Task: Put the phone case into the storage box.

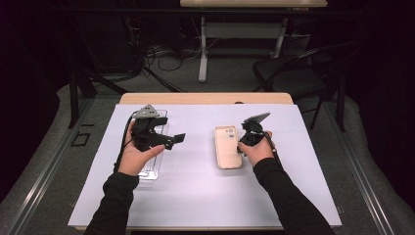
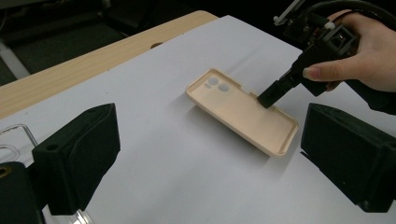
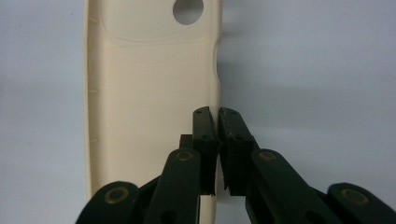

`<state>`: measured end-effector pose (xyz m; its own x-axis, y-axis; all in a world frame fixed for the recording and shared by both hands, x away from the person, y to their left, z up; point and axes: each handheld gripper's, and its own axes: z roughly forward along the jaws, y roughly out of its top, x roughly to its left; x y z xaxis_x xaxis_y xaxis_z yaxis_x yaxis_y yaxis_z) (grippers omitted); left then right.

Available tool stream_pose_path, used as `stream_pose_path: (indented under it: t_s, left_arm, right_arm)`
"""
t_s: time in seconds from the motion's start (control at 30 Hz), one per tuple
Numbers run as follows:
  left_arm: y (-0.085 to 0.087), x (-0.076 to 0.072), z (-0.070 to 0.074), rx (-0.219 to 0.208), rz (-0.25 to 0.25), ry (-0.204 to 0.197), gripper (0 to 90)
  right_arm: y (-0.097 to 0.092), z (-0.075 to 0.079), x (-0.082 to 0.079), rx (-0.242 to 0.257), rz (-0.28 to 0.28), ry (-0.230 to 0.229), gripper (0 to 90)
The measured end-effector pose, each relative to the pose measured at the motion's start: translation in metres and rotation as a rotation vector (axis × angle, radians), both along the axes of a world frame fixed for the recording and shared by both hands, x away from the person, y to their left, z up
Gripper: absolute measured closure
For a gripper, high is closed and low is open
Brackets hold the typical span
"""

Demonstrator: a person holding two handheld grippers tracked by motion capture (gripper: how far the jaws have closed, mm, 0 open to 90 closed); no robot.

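A beige phone case [image 1: 227, 147] [image 2: 243, 112] [image 3: 149, 116] lies hollow side up on the white sheet, right of centre. My right gripper [image 1: 242, 146] [image 2: 267, 99] [image 3: 218, 112] is shut on its right side wall, one jaw inside the case and one outside. My left gripper [image 1: 172, 141] [image 2: 210, 128] hovers at the left, open wide, jaws pointing toward the beige case with nothing between them. A clear phone case [image 1: 152, 169] [image 2: 14, 140] lies on the sheet under my left hand.
A white sheet [image 1: 195, 191] covers most of the wooden table [image 1: 205, 98]. Beyond the far edge stand a dark chair [image 1: 293, 73] and another table's legs [image 1: 203, 54], with cables on the floor.
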<state>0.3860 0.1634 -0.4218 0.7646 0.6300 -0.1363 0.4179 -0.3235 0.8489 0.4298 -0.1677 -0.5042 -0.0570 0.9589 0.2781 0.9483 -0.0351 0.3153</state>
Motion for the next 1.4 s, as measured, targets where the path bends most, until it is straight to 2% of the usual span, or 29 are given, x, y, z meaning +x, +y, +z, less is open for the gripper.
stream_pose_path:
  t_s: [0.03, 0.13, 0.17, 0.2, 0.23, 0.37, 0.53, 0.6, 0.77, 1.03, 1.4]
  left_arm:
    - [0.000, 0.000, 0.000, 0.003, -0.001, 0.000, 5.0]
    - [-0.002, 0.000, -0.002, 0.007, -0.002, 0.004, 5.3]
    - [-0.002, 0.000, -0.002, 0.006, -0.002, 0.005, 5.3]
    - [-0.003, 0.001, -0.002, 0.008, -0.002, 0.005, 5.3]
    - [-0.003, 0.001, -0.003, 0.009, -0.002, 0.006, 5.4]
    - [-0.005, 0.001, -0.004, 0.008, -0.005, 0.007, 5.6]
    - [-0.005, 0.001, -0.005, 0.004, -0.003, 0.008, 6.1]
    - [-0.004, 0.001, -0.005, 0.001, -0.001, 0.009, 6.3]
    - [-0.004, 0.001, -0.006, -0.007, 0.006, 0.011, 6.5]
    - [-0.004, 0.002, -0.007, -0.006, 0.010, 0.021, 7.5]
    - [-0.009, 0.002, -0.010, -0.002, 0.011, 0.037, 9.6]
  right_arm:
    - [0.000, 0.000, -0.001, -0.002, 0.005, -0.022, 85.9]
    - [0.002, 0.004, -0.003, 0.001, 0.018, -0.042, 85.9]
    - [0.004, 0.005, -0.005, -0.009, 0.022, -0.071, 85.9]
    - [0.004, 0.005, -0.005, -0.009, 0.022, -0.071, 85.9]
    - [0.007, 0.006, -0.008, -0.015, 0.041, -0.093, 85.9]
    - [0.011, 0.007, -0.011, -0.021, 0.056, -0.116, 85.9]
    - [0.015, 0.011, -0.016, -0.015, 0.075, -0.165, 86.0]
    - [0.015, 0.012, -0.017, -0.013, 0.086, -0.167, 85.9]
    - [0.018, 0.014, -0.024, 0.015, 0.100, -0.206, 86.0]
    - [0.022, 0.017, -0.032, 0.023, 0.122, -0.255, 86.0]
    - [0.025, 0.026, -0.041, 0.060, 0.126, -0.324, 85.9]
